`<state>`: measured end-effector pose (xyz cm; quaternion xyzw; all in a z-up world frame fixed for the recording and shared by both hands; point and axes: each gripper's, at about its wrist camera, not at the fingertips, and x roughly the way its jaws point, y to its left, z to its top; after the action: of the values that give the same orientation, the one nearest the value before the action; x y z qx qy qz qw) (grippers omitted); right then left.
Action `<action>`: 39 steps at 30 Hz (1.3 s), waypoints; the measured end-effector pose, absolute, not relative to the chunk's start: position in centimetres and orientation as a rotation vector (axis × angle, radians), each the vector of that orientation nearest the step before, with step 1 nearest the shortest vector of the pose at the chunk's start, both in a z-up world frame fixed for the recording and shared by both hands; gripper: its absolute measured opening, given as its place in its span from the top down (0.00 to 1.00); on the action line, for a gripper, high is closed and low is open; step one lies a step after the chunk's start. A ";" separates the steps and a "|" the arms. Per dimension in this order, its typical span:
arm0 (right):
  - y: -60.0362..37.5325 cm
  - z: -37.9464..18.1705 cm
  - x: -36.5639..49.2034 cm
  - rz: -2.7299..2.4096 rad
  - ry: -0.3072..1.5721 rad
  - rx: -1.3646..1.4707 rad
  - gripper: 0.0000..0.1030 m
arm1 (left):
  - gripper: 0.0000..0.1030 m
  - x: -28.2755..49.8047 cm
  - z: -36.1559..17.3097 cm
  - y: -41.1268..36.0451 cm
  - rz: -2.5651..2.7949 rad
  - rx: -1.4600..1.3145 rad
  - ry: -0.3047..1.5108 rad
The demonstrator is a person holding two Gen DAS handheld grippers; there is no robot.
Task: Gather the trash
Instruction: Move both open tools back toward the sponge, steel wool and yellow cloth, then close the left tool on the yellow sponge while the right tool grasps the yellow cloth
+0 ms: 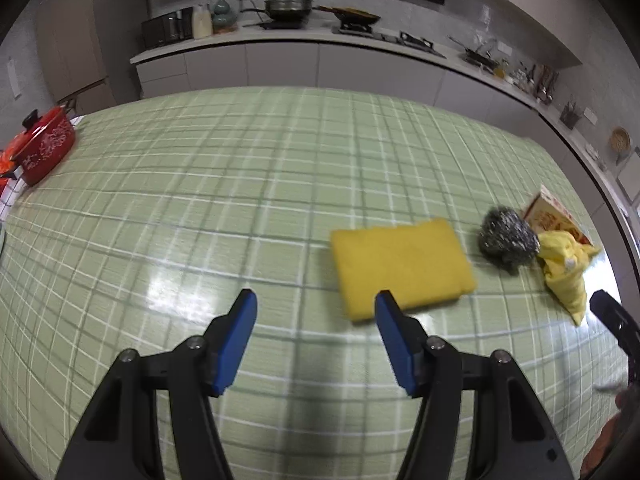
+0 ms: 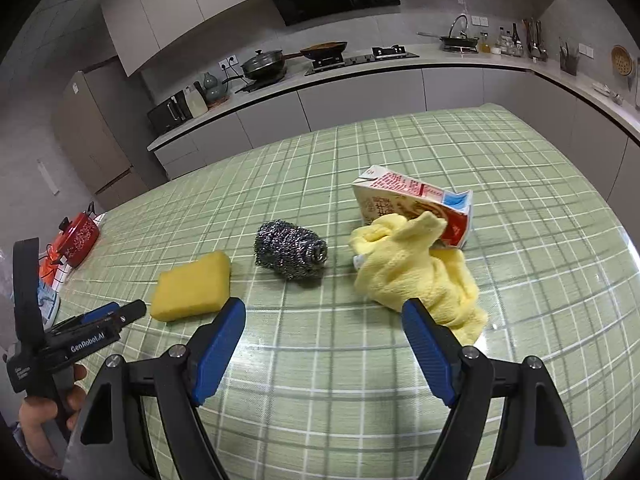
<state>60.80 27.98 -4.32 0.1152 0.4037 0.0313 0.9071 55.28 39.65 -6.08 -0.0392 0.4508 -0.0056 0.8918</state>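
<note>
Hovering over the green checked tablecloth, right gripper has jaws wide apart, nothing between them. Left gripper is also parted and empty. Yellow sponge sits at 10 o'clock, steel scourer at 12, yellow cloth touching the crushed carton at 1.

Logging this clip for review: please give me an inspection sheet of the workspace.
Surface: green checked tablecloth, glossy.
Job's things: crushed red-and-white carton lying under a crumpled yellow cloth.
Clutter: yellow rectangular sponge; steel wool scourer; red lidded pot at table edge.
Grippers: left gripper and right gripper open, empty.
Cables: nothing seen.
Surroundings: kitchen counter with pans, stove.
</note>
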 end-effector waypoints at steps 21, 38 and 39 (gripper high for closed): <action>25.3 -5.2 60.0 0.044 0.837 0.265 0.20 | 0.40 52.1 -8.1 32.8 -0.277 -0.034 1.000; 22.8 -6.3 63.8 0.065 0.874 0.162 0.15 | 0.39 56.9 -7.3 31.7 -0.212 0.032 0.989; 23.0 -6.6 64.3 0.068 0.882 0.154 0.15 | 0.39 57.0 -7.5 31.6 -0.207 0.038 0.987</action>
<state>64.32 22.96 -6.62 0.0747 0.4264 0.0328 0.9008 57.04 31.61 -7.48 0.0183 0.4726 -0.0991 0.8755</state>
